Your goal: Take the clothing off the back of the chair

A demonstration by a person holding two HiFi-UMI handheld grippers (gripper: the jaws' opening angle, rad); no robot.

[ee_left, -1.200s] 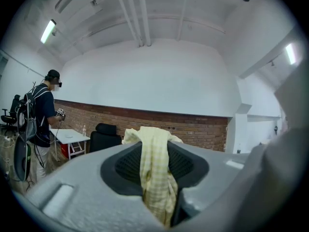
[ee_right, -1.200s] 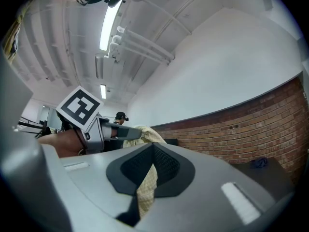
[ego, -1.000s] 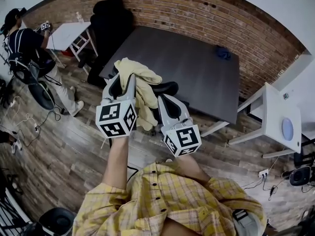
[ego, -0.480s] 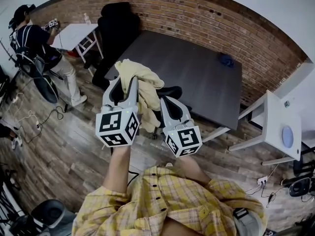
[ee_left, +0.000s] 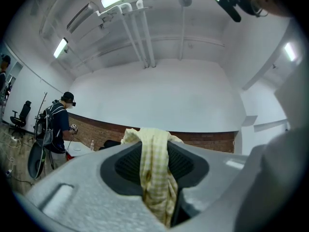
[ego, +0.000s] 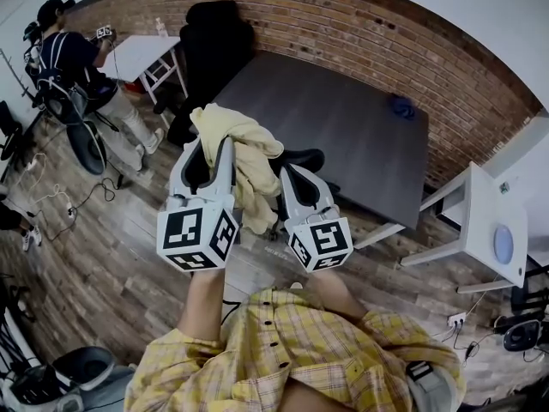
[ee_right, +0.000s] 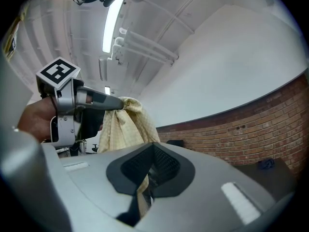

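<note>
A pale yellow checked piece of clothing [ego: 244, 148] hangs in the air from my left gripper [ego: 210, 142], which is shut on a bunched fold of it. In the left gripper view the cloth [ee_left: 154, 178] fills the gap between the pads. The garment's tail drops beside my right gripper [ego: 287, 174], just in front of the black chair back [ego: 302, 157]. In the right gripper view the jaws of the right gripper [ee_right: 152, 168] stand almost together, with a strip of the yellow cloth [ee_right: 123, 124] in the slit. The left gripper [ee_right: 113, 103] shows at the upper left there.
A large dark table [ego: 343, 118] stands behind the chair against a brick wall, with a small blue thing [ego: 401, 106] on it. A black office chair [ego: 214, 41] is at the back, white tables [ego: 141, 54] [ego: 480, 221] are at both sides, and another person [ego: 73, 67] stands far left.
My left gripper has risen and come nearer the camera with the clothing in it, lifting the cloth higher above the chair. The right gripper has kept its place.
</note>
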